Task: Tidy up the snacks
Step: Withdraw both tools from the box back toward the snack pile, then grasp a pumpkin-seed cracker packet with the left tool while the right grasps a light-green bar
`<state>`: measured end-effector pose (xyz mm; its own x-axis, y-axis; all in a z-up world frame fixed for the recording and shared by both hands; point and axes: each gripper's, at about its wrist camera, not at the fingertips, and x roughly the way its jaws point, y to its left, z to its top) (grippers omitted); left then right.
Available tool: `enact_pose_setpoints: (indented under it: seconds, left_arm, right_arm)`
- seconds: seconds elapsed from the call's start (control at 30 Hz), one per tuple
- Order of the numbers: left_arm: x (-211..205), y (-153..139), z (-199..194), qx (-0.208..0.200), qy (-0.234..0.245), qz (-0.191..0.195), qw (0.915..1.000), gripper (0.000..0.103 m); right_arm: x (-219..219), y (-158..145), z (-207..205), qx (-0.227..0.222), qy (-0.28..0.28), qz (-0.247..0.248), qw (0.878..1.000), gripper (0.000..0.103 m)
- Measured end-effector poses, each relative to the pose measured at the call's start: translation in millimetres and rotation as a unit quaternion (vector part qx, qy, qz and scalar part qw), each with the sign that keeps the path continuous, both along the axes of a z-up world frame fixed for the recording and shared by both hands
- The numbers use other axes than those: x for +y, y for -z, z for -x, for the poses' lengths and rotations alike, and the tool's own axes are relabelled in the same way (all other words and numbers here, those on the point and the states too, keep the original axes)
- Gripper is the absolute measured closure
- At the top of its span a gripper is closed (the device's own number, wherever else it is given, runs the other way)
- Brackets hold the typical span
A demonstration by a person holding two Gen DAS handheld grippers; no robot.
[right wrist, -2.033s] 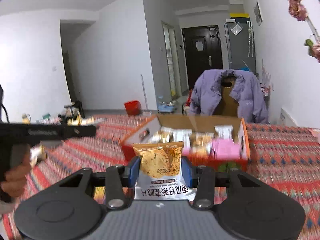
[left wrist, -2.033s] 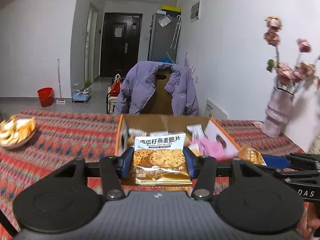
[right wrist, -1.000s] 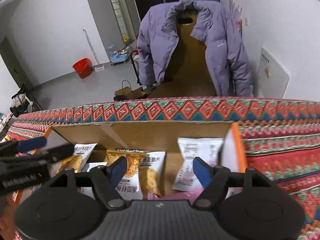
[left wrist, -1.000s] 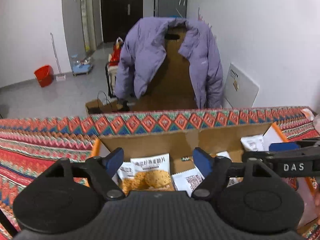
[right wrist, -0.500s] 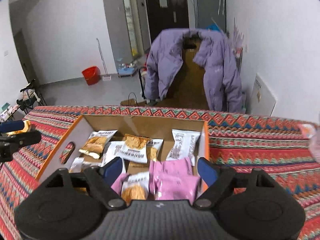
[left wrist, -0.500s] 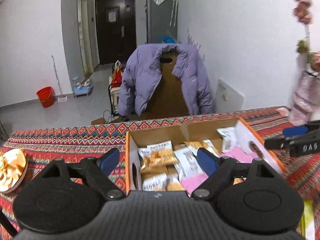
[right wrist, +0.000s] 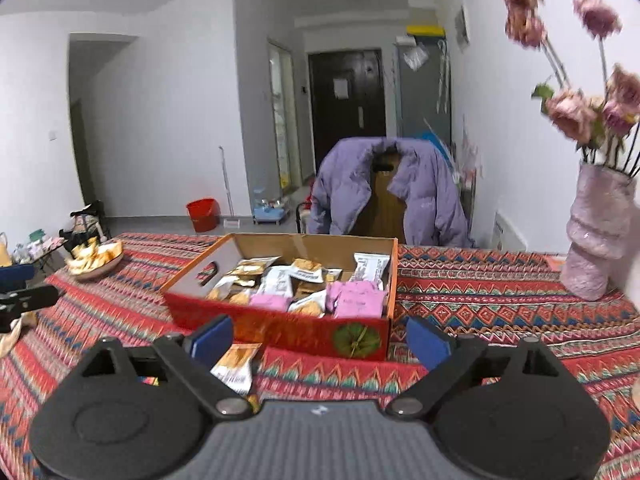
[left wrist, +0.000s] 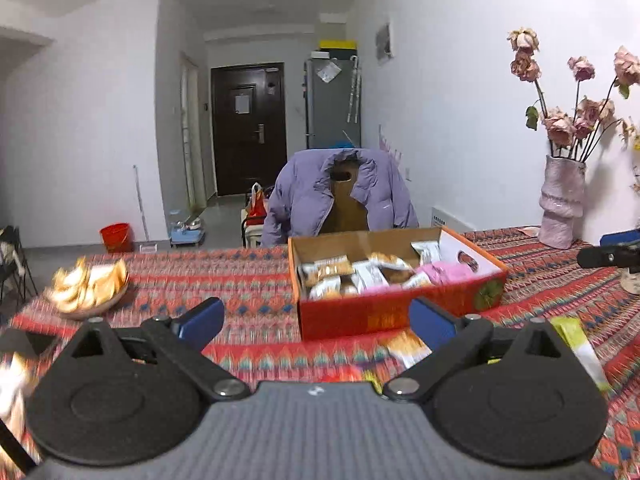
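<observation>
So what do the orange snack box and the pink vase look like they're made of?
Snack box: apparently corrugated cardboard, with raw brown inner walls, a die-cut handle hole and a printed, slightly glossy orange-red outside.
Pink vase: probably ceramic or plaster with a matte, rough finish and an uneven, bumpy surface; the look leaves it open.

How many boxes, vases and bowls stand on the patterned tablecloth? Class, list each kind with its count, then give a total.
snack box: 1
vase: 1
bowl: 1
Total: 3
</observation>
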<state>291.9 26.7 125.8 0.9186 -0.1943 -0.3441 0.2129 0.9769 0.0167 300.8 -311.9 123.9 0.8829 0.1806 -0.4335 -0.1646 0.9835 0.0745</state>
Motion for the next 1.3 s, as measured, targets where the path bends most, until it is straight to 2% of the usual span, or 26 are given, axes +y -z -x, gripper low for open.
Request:
enact_pose_setpoints:
  seconds: [0.1,0.23,0.4,0.57,0.8,0.9,1.07,1.13,1.2,1.3]
  left_arm:
    - [11.5,10.3,36.5,0.002,-0.011,0.026,0.9996,0.0]
    - [19.3,24.9,84.0,-0.014,-0.026,0.024,0.9993,0.0]
    - [23.9,48.4,112.5,0.052,-0.02,0.076,0.9955,0.0]
    - [18.5,60.5,122.8,0.073,-0.004,0.064,0.9952,0.0]
    - [9.4,62.5,89.8,0.121,0.005,0.1,0.9876,0.0]
    - [2.5,64.8,76.8,0.131,0.002,0.093,0.987,0.0]
    - [-18.4,60.3,51.5,0.121,-0.013,0.053,0.9912,0.0]
    - [-28.3,52.6,37.7,0.11,-0.02,0.055,0.9923,0.0]
    - [-42.4,45.4,19.6,0.102,-0.005,0.062,0.9929,0.0]
    - [-69.5,41.6,-14.1,0.105,0.017,0.052,0.993,0.0]
  right_arm:
    - [13.4,13.3,42.6,-0.023,0.004,0.028,0.999,0.006]
    - [30.7,37.5,99.6,-0.043,0.011,0.059,0.997,0.005]
    - [41.2,71.6,149.6,-0.018,0.037,0.059,0.997,0.004]
    - [40.6,91.8,172.9,0.005,0.054,0.046,0.997,0.004]
    - [23.6,93.2,154.4,0.014,0.064,0.026,0.998,0.004]
    - [17.7,97.2,140.6,0.025,0.066,0.017,0.997,0.005]
    - [5.8,102.0,110.0,0.041,0.078,0.016,0.996,0.006]
    - [-1.0,102.0,95.5,0.045,0.083,0.009,0.995,0.006]
    - [-8.2,102.1,78.1,0.05,0.088,0.004,0.995,0.006]
    - [-18.8,106.6,50.8,0.064,0.096,-0.003,0.993,0.007]
